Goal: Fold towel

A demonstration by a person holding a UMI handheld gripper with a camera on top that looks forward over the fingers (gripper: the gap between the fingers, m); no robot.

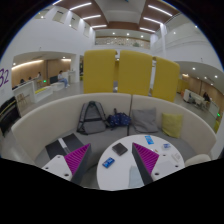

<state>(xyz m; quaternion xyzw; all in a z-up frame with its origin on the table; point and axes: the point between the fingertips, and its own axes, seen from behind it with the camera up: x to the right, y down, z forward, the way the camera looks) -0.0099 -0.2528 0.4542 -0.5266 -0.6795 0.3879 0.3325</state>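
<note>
Hand-held gripper level, fingers wide apart, empty; white table just ahead.

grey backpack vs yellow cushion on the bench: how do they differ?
The grey backpack is dark and stands tall, with straps showing; the yellow cushion is bright, plain and squatter. The backpack sits beyond the left finger of the tongs, the cushion beyond the right. Both lean against the curved bench.

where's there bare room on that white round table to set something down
The white round table is mostly bare around its middle, on the near side of the dark flat item. It is crowded by the blue item at the far right. The gripper is open above the table, pink pads at either side. No towel is visible.
</note>
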